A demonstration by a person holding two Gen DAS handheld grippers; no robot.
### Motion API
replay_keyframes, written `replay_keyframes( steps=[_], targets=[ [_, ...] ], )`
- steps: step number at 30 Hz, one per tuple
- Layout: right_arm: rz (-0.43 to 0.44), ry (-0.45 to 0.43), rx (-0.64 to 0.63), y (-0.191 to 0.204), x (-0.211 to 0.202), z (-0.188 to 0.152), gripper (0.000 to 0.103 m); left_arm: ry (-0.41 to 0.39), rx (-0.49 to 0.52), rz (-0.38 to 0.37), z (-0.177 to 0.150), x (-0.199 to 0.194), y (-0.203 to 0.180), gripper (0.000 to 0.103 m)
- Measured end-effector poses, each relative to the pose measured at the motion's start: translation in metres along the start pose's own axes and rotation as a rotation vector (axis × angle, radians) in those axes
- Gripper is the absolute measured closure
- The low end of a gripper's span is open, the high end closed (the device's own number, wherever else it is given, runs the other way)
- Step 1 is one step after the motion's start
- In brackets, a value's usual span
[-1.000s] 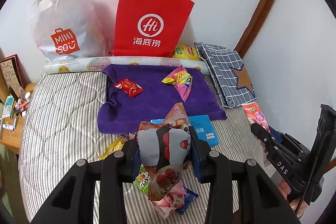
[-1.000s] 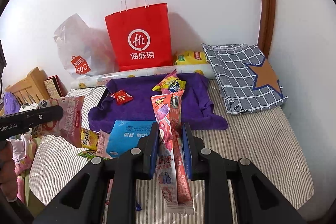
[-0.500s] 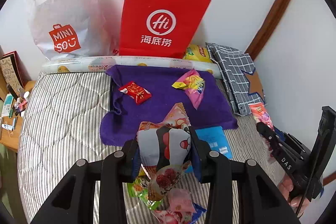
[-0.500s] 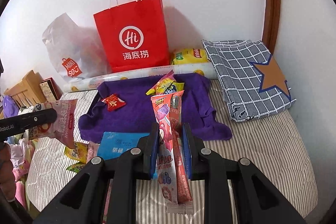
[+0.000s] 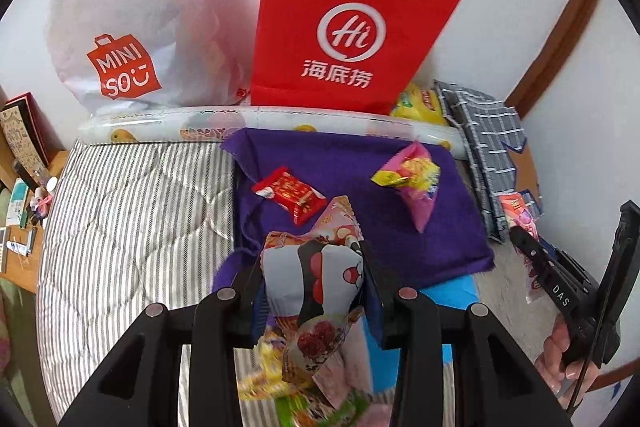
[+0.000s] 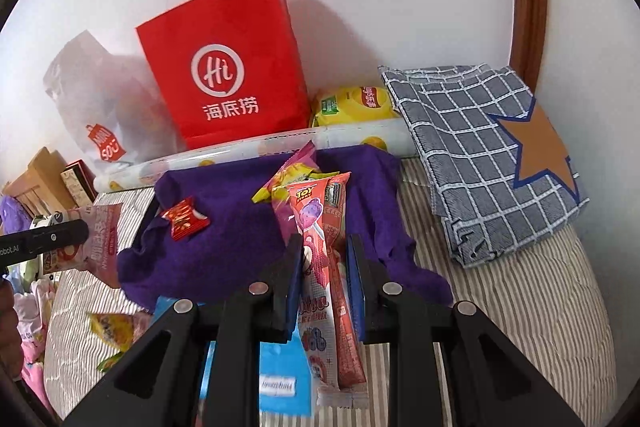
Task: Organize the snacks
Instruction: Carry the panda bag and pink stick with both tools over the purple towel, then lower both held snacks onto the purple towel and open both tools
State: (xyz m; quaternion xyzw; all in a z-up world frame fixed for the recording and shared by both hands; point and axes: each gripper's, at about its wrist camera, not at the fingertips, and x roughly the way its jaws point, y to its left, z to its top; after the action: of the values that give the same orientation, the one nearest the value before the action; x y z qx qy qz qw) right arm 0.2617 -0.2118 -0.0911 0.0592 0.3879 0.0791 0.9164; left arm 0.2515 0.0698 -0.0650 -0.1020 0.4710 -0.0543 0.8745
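Both jaws pinch snacks: panda packet point(image 5: 316, 267), seemingly lollipop packet point(image 6: 320, 247).

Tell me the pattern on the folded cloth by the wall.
Grey-blue with a white grid and an orange star, clearest from the right wrist.

I see the towel point(image 6: 256, 227) spread on the mattress point(image 6: 520, 307), two snack packets point(image 5: 290, 193) on it. Behind it lies a roll point(image 5: 256, 119), then the paper bag point(image 6: 228, 67); folded cloth point(image 6: 480, 147) sits right, probably touching the roll.
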Motion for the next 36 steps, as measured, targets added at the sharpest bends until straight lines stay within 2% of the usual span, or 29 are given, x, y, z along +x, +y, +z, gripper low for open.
replay_keyframes(
  steps=[16,36],
  targets=[
    [-0.014,0.079,-0.013,-0.004,0.085,0.017,0.082,0.129,-0.005,-0.045,0.026,0.088,0.008,0.066],
    [-0.019,0.147,-0.017,-0.010,0.119,0.011,0.080,0.201,0.040,-0.033,0.028,0.126,-0.001,0.065]
  ],
)
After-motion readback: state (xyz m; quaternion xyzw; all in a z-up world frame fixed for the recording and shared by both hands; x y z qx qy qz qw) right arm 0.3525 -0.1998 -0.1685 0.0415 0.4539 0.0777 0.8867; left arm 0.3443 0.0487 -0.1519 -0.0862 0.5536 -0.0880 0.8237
